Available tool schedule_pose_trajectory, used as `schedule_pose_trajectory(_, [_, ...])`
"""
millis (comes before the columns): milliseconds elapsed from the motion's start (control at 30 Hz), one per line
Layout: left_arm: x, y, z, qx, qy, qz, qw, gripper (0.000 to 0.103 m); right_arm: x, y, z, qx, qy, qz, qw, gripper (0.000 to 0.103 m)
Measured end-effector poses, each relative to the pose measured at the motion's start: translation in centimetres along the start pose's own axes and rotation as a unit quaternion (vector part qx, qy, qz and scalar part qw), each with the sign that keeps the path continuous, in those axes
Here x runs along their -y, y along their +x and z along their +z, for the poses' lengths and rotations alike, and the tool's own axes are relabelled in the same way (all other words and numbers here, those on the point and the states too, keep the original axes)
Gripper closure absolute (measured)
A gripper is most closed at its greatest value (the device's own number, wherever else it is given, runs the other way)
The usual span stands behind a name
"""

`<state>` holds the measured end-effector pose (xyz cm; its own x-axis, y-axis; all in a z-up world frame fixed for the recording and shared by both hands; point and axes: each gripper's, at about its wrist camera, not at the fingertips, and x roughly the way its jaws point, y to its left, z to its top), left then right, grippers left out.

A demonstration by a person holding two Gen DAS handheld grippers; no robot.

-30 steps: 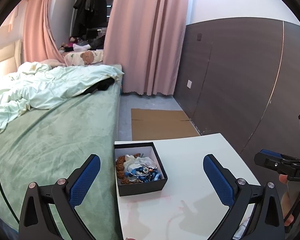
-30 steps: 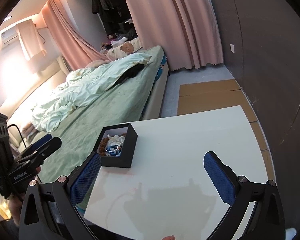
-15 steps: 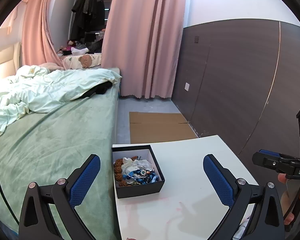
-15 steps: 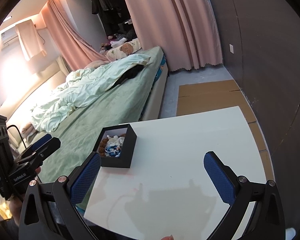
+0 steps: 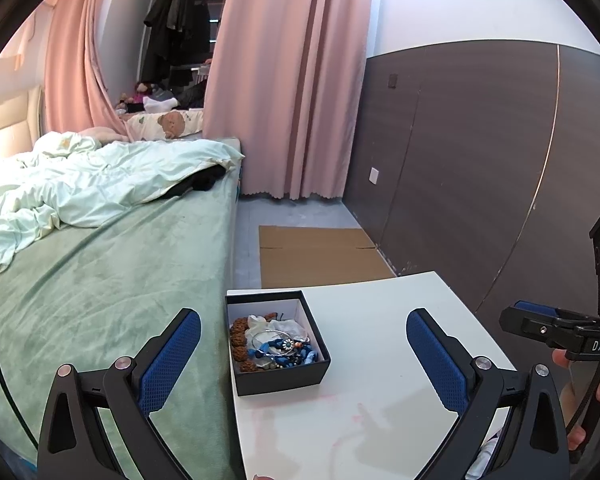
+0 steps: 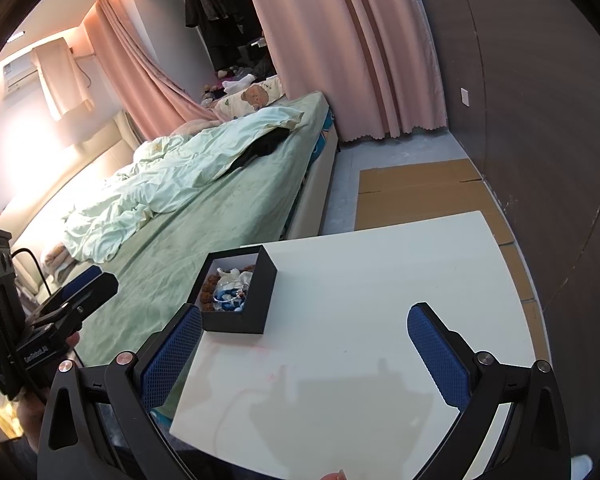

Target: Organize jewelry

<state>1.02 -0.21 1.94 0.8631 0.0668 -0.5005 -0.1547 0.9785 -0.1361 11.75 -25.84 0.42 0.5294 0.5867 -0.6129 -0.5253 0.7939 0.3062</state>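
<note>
Left wrist view: the left tool [image 5: 303, 354] hangs with its blue-padded fingers [image 5: 171, 356] spread wide and empty over the white counter [image 5: 380, 400], the open black jewelry box [image 5: 276, 346] lying just ahead of it and nearer its left finger. The box sits at the counter's corner, hard against the edge that borders the green bed [image 5: 100, 280], and holds a tangle of brown bead bracelets [image 5: 239, 344], a silver bangle [image 5: 274, 338], blue beaded pieces [image 5: 290, 350] and white tissue. From the right wrist view, the right tool [image 6: 304, 354] is likewise wide and holding nothing, with the box [image 6: 236, 292] ahead and off its left finger and bare counter [image 6: 380, 280] in front. The likely trouble is the tangle: closing on one strand could drag its neighbours out together, or lift the light box with them. A nudge from the left finger could push the box off the counter's edge toward the bed, spilling everything. Thin wire and small beads may also slip from the broad pads, and the box's walls leave little room for wide fingers.
</note>
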Motion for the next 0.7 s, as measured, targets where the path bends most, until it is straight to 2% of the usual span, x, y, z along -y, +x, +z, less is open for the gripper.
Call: schedule_pose_trajectory(700, [-0.17, -0.69, -0.11, 0.004, -0.001, 0.003, 1.0, 0.0, -0.46, -0.29, -0.09, 0.001, 0.001, 0.004, 1.0, 0.0])
